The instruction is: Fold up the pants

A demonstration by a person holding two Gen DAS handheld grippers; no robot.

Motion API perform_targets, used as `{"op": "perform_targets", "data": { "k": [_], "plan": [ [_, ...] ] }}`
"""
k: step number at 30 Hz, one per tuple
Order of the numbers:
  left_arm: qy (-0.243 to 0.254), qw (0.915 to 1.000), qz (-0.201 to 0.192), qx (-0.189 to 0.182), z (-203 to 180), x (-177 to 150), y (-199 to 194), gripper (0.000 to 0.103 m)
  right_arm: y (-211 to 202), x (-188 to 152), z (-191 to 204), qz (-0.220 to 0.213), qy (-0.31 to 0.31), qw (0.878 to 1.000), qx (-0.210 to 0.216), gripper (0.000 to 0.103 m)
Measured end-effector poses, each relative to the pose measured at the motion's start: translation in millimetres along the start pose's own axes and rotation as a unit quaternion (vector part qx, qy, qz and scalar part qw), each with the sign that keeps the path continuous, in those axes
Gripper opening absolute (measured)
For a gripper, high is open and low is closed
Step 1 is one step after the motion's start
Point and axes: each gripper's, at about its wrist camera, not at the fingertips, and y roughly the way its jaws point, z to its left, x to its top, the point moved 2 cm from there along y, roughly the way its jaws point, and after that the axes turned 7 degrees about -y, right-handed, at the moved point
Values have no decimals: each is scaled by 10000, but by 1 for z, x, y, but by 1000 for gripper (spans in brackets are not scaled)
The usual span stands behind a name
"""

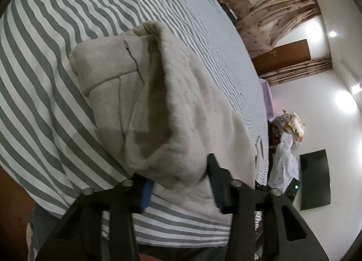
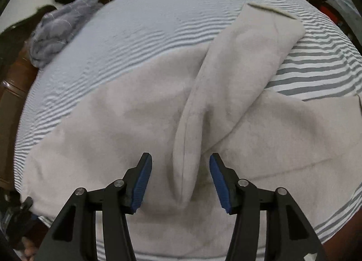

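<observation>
While your left claw [image 1: 181,184] sits low over the striped bed sheet [image 1: 45,102], a thick bunched fold of the beige pants [image 1: 176,107] fills the gap between its jaws; whether the pads actually press the cloth you cannot tell from this view. Further right, your right claw [image 2: 179,181] hangs over the pants [image 2: 113,125] spread on the bed, its jaws apart, with a raised ridge of fabric between the blue pads [image 2: 141,184] and touching neither. One trouser leg [image 2: 260,46] angles away toward the far right.
</observation>
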Motion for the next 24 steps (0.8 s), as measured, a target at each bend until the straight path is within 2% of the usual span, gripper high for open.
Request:
{"op": "perform_targets", "data": {
  "k": [1,2,3,10,16,20,24],
  "plan": [
    [-12,10000,1,-19,0,3,-1,37,6,2,1,94,-77,9999,-4,25],
    [0,10000,-11,18,0,5,-1,34,7,2,1,123,-92,9999,14,14],
    [16,10000,-17,58,-2,6,0,32,7,2,0,124,-88,9999,9,8],
    [380,9988,-57,302,-37,33,-4,27,-39,6,-6,-402,-136,9987,268,6],
    [1133,9930,-217,266,-87,71,-28,25,-81,3,0,-650,-28,9958,638,6],
    [1499,9880,-93,347,-98,93,-36,25,-94,-20,8,-660,45,9936,919,6],
    [1788,9808,62,779,-84,103,-29,25,-88,-53,24,-474,-54,9941,978,6]
  ]
}}
